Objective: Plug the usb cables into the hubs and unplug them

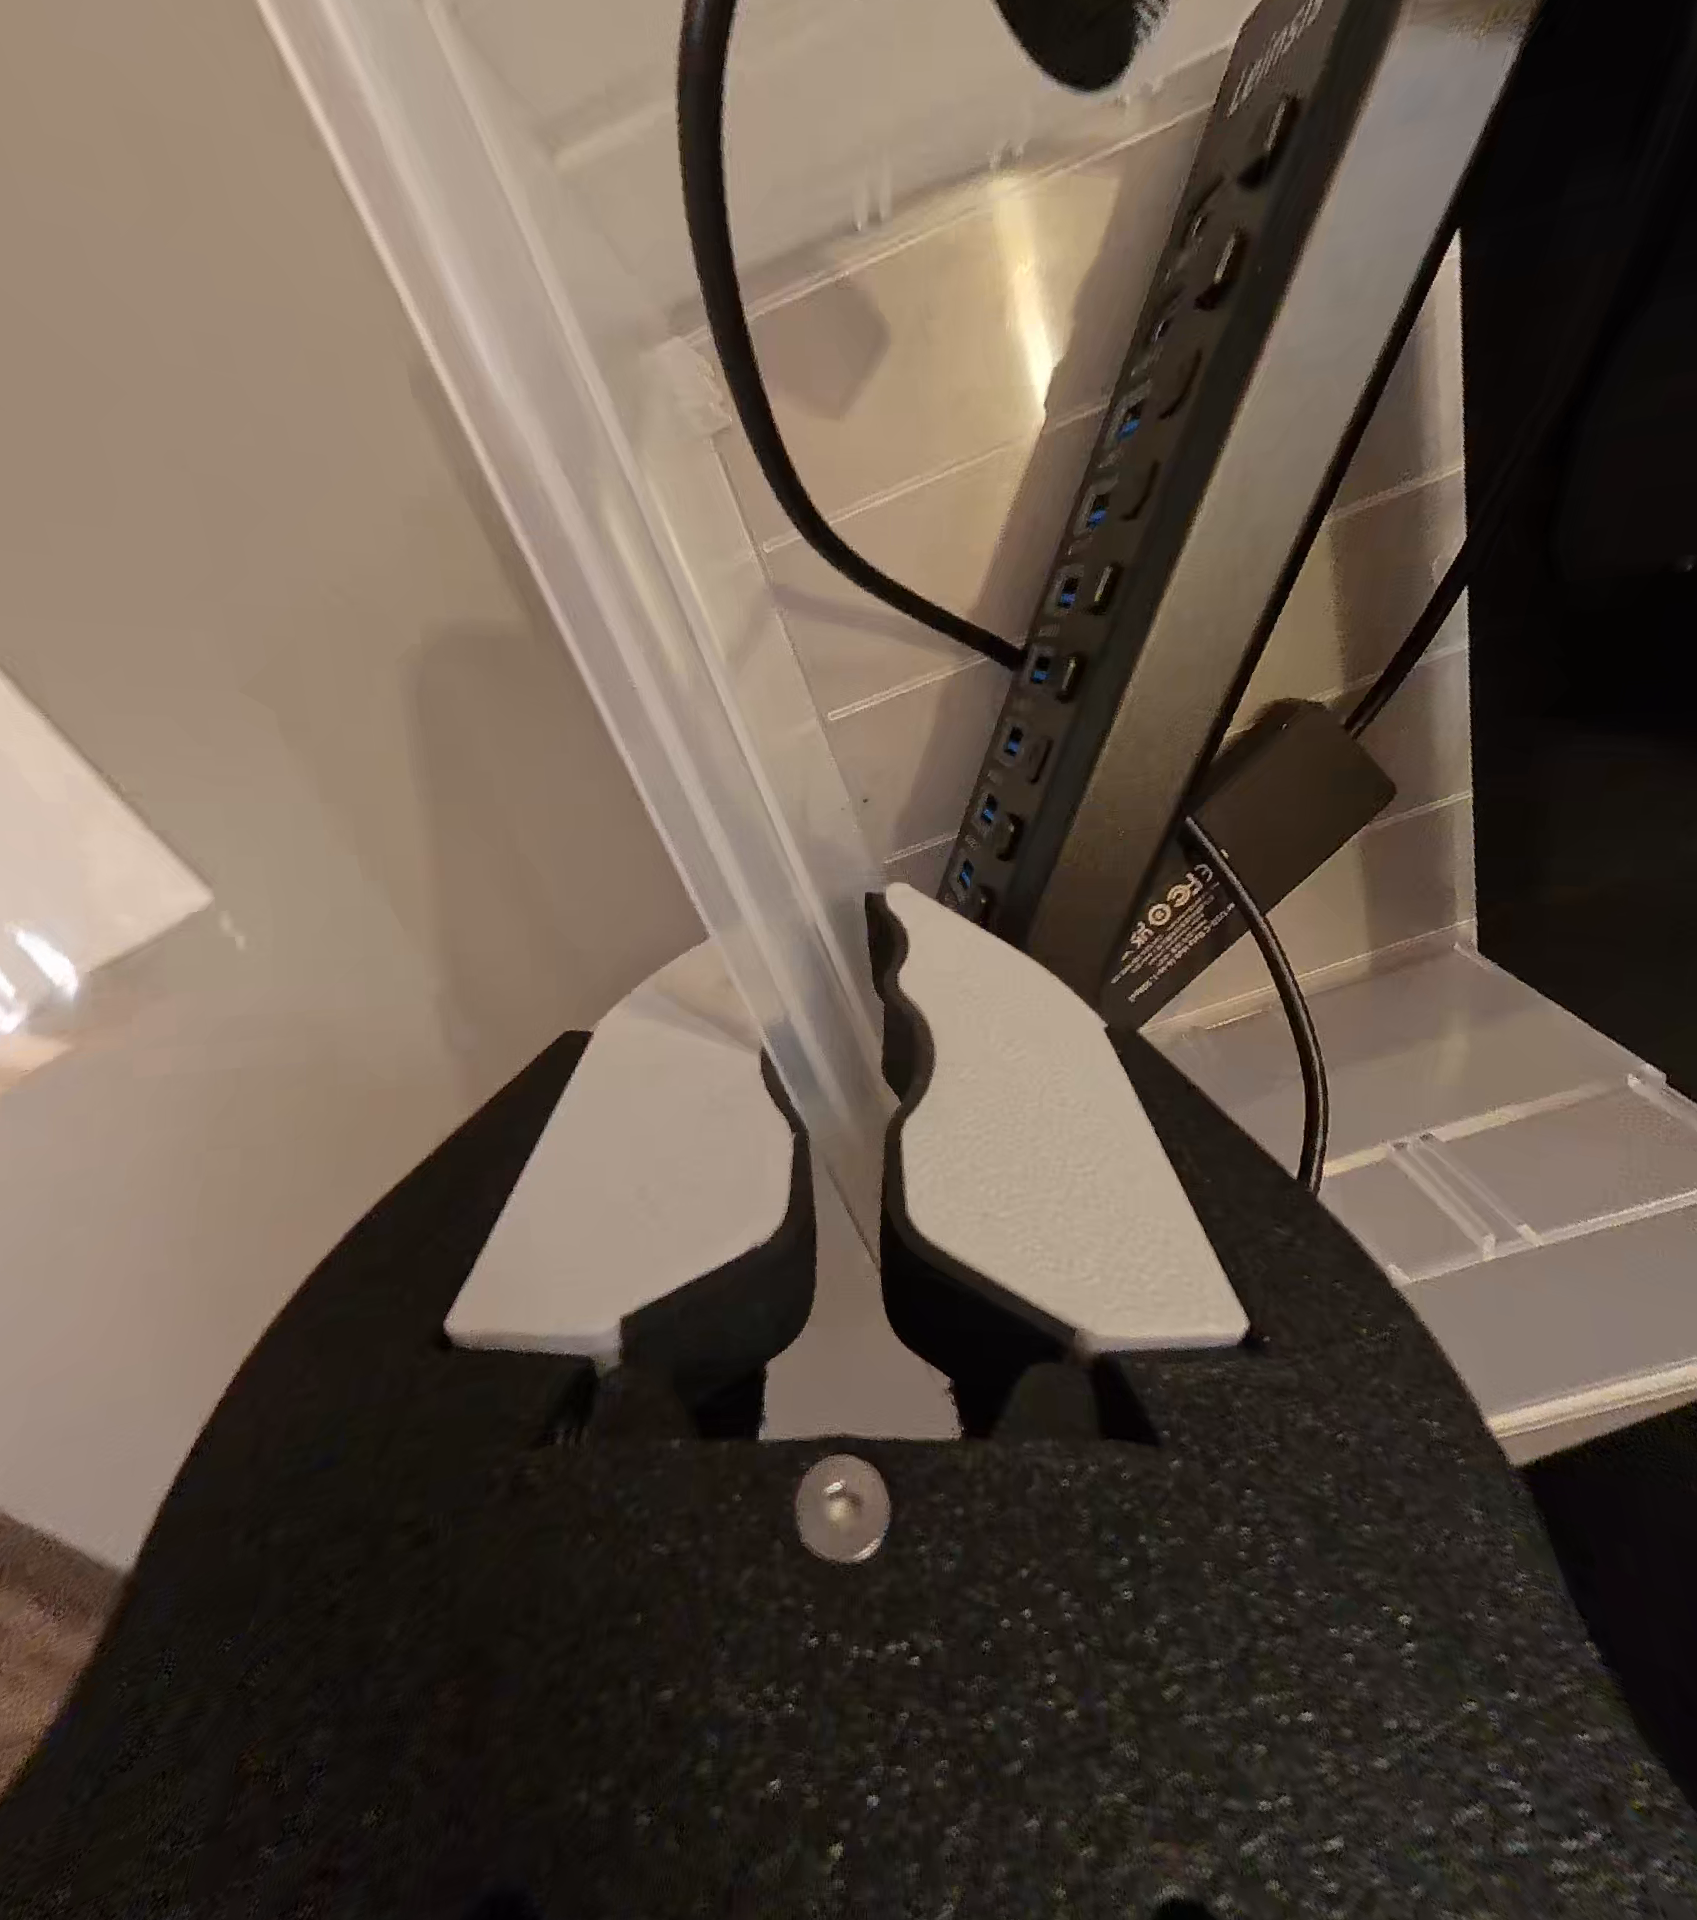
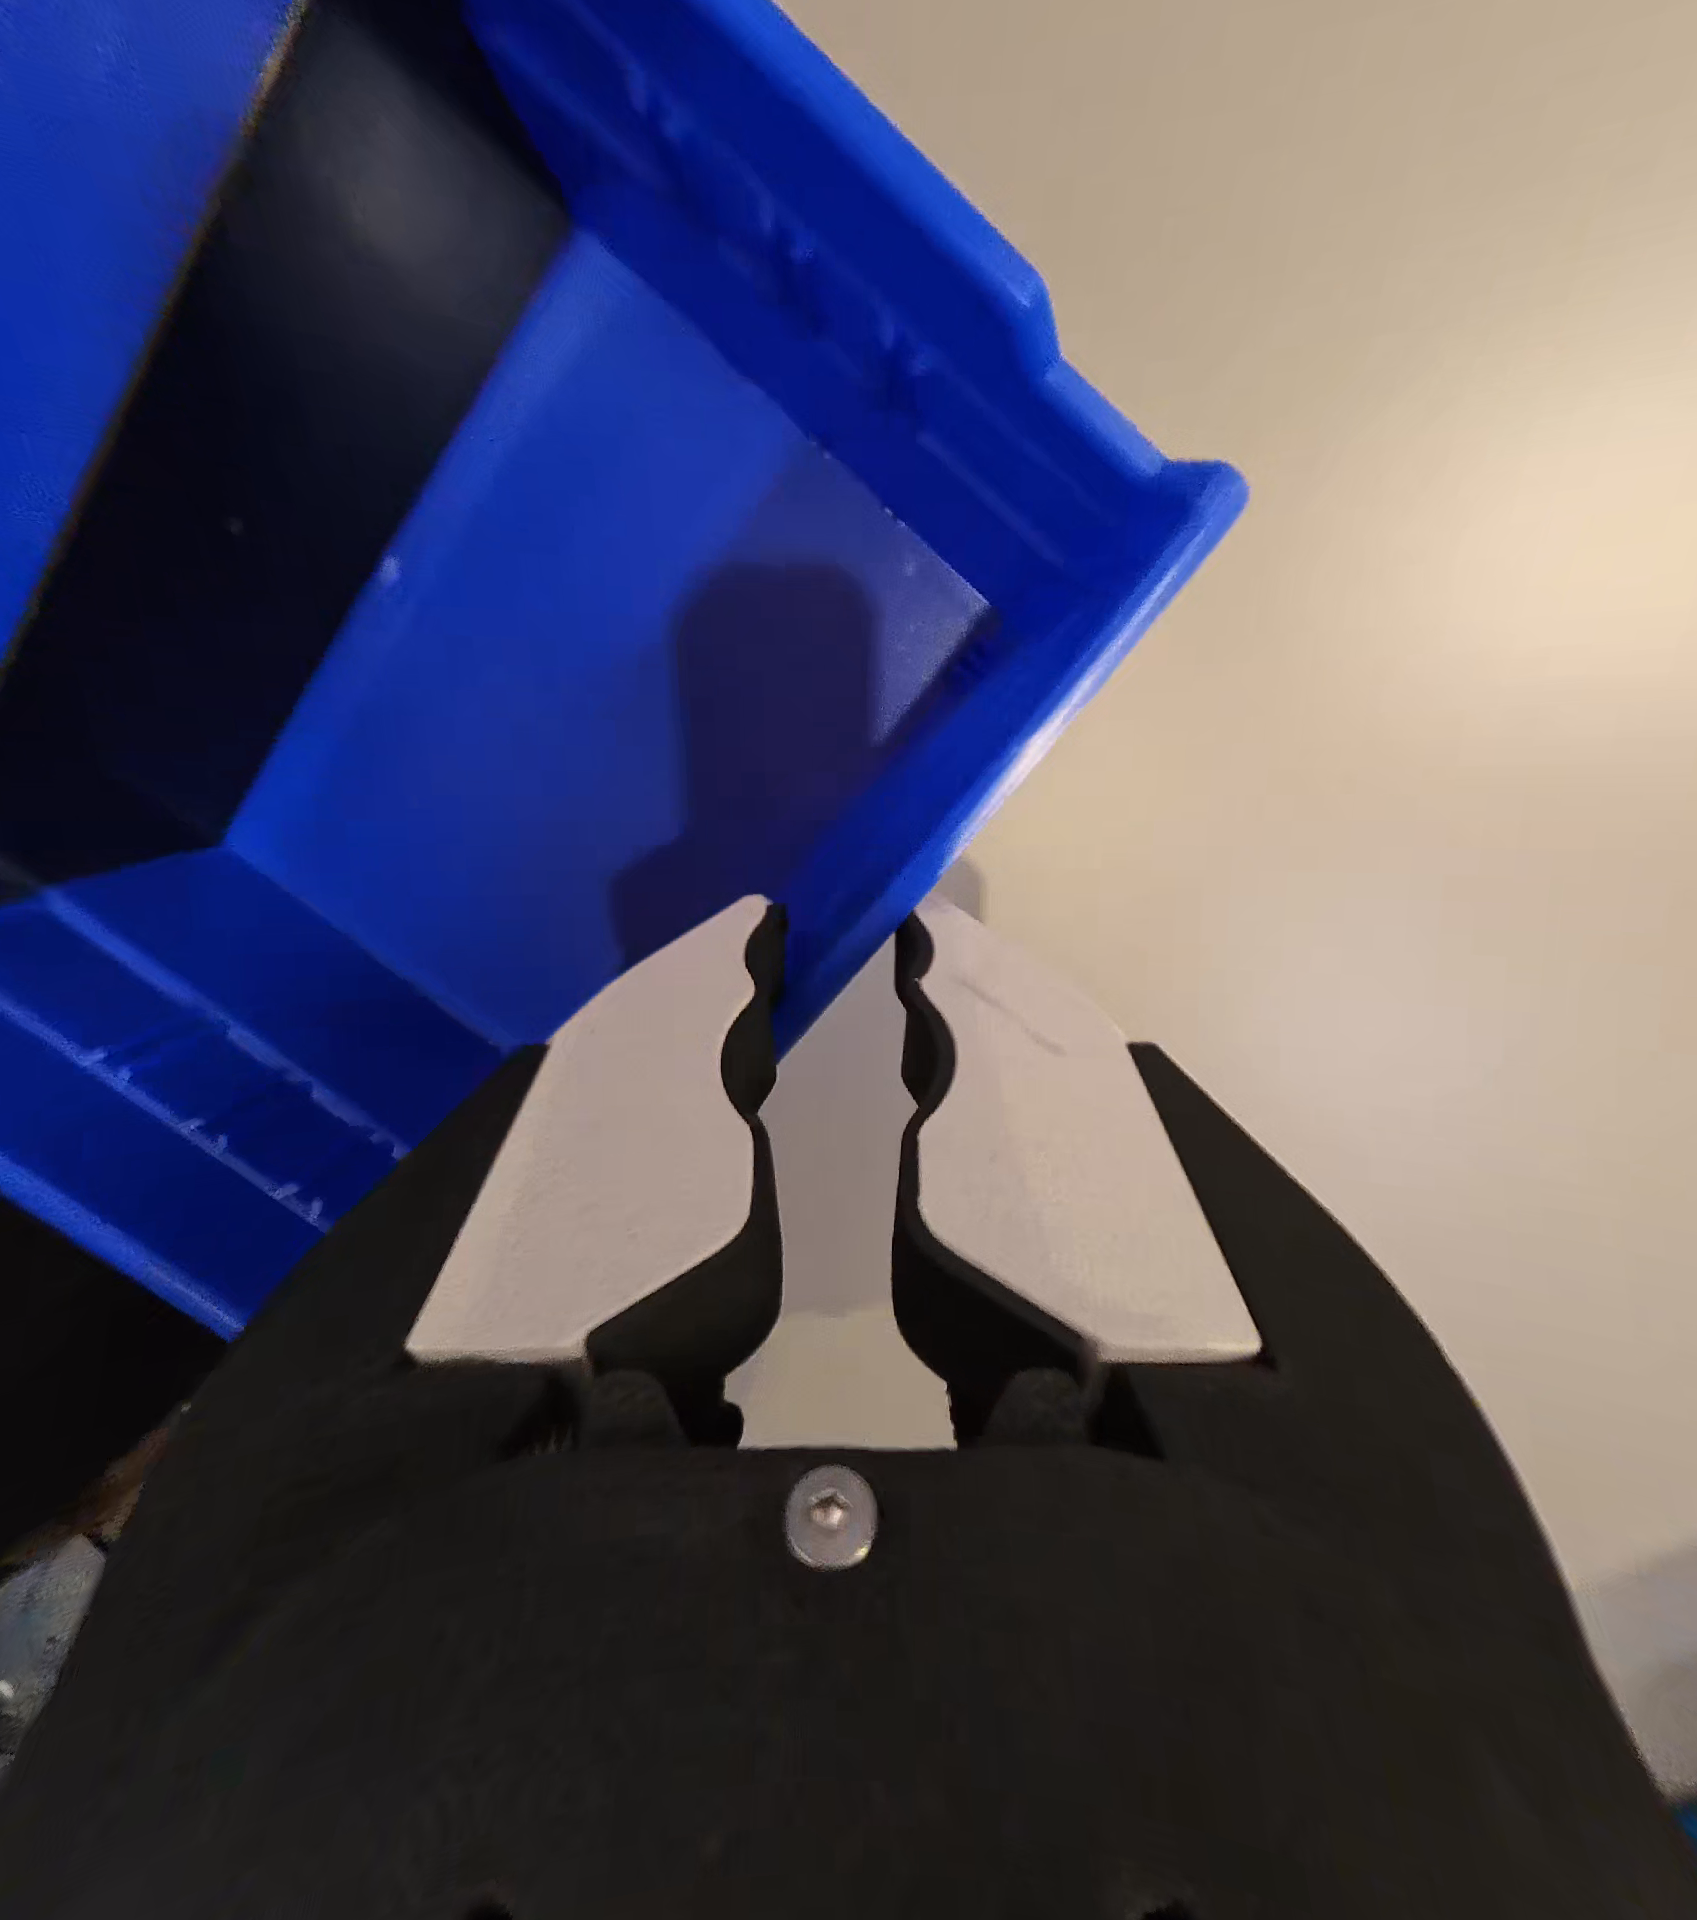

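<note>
Left gripper (image 1: 828,997) — fingers pinching the rim of a clear plastic bin (image 1: 615,582), one finger on each side of its wall. Inside the bin: a long black USB hub (image 1: 1135,582) leaning against the ribbed wall, one black cable (image 1: 730,343) plugged into a port midway along it, a small black adapter (image 1: 1291,795) with a thin cord beside its lower end. Right gripper (image 2: 839,925) — fingers clamped on the corner rim of a blue bin (image 2: 1083,665).
</note>
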